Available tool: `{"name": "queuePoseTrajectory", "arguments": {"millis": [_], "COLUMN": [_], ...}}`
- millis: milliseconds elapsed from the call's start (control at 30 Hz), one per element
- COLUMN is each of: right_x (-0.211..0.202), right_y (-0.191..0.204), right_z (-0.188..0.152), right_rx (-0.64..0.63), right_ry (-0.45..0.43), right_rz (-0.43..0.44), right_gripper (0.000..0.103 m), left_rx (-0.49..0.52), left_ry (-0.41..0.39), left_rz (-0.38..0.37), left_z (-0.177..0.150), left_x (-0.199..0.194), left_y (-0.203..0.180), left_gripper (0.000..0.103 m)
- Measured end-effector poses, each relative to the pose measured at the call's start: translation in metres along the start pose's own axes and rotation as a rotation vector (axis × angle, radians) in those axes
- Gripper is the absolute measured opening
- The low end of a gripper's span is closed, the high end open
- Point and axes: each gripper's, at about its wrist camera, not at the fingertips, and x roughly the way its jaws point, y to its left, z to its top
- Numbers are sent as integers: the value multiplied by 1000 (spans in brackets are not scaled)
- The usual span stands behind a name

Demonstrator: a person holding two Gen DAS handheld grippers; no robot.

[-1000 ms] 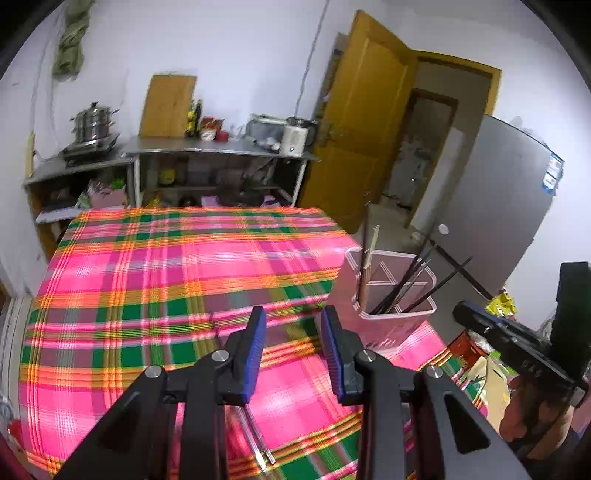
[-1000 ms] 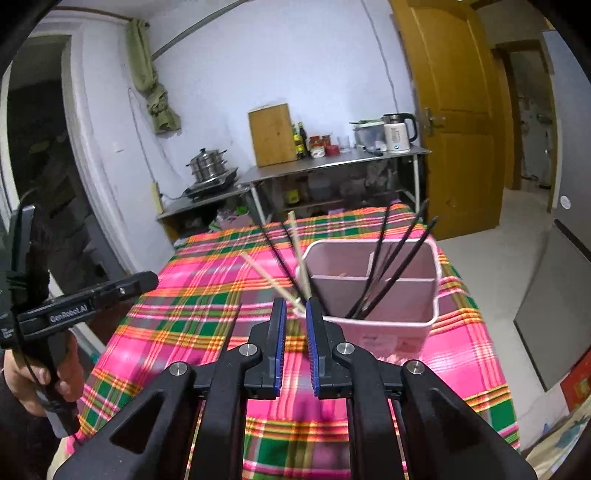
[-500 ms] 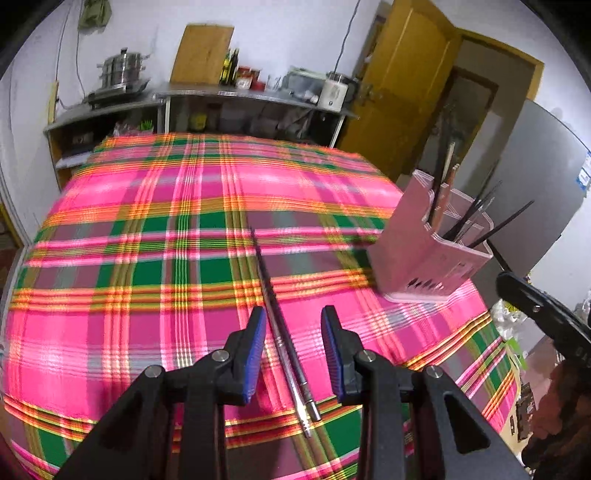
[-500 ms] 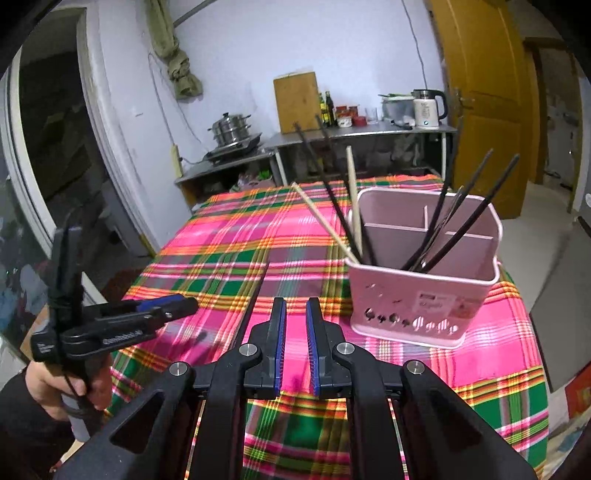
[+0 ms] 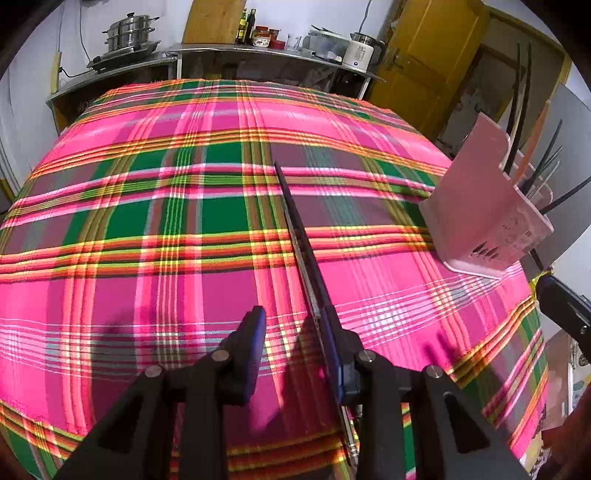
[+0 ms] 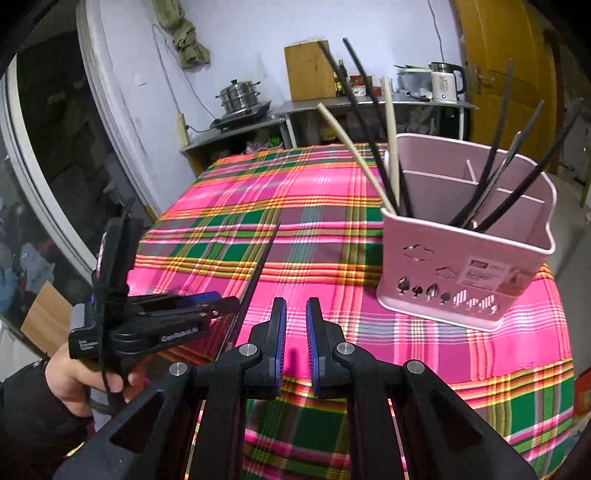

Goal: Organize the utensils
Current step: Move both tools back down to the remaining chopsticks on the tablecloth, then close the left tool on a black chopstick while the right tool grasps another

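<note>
A pair of dark chopsticks (image 5: 299,236) lies lengthwise on the plaid tablecloth (image 5: 147,221). My left gripper (image 5: 291,317) hovers low over their near end, open, with only cloth in the gap. The chopsticks run along and under its right-hand finger (image 5: 332,339). A pink utensil holder (image 6: 469,266) stands at the right with several black and wooden chopsticks upright in it. My right gripper (image 6: 295,321) is in front of the holder, its jaws a narrow gap apart with nothing between them. In the right wrist view, the left gripper (image 6: 218,301) is held by a hand beside the chopsticks (image 6: 258,269).
The pink holder (image 5: 480,221) stands near the table's right edge. A metal counter (image 5: 258,51) with a steamer pot (image 5: 127,31) and a kettle (image 6: 445,81) lines the far wall. A yellow door (image 5: 424,55) is at the back right.
Both grippers have come down toward the table. The left one tilted downward onto the lying chopsticks. The holder has grown larger in the right wrist view. Neither jaw gap changed.
</note>
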Motion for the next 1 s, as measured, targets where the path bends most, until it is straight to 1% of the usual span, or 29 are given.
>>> {"name": "queuePoseTrajectory", "arguments": {"millis": [200,333,400,433,467,500,567,633,767,933,1000], "right_x": [9,12,13,13,13,13,14,17,29,49,60], "right_y": [-2,-1,0,0,1,2,2,4,10,21,25], "right_z": [0,-2,-2,-3,-2,-2,-1,0,0,2,4], "right_rx": [6,8,9,8,7,6,4,4,1,-16,-20], "right_ry": [15,22,24,26,26,26,28,31,49,76,90], "right_rz": [8,11,12,13,13,13,16,22,40,60,67], "right_gripper": [11,11,11,11,11,11,11,11,11,11,11], "left_rx": [33,113,124,113,101,89,61,40,-32,-92,-110], "left_ry": [-24,-30,-38,-42,-44,-44,-43,-47,-53,-57,-55], "left_rz": [37,127,145,146,151,155,150,165,176,171,152], "left_z": [1,1,1,1,2,2,2,0,-2,-2,0], "left_x": [3,8,9,8,7,6,3,-1,-8,-13,-12], "left_y": [-4,-20,-21,-19,-15,-10,1,12,40,62,67], "left_gripper": [33,33,28,23,14,10,8,7,7,7,7]}}
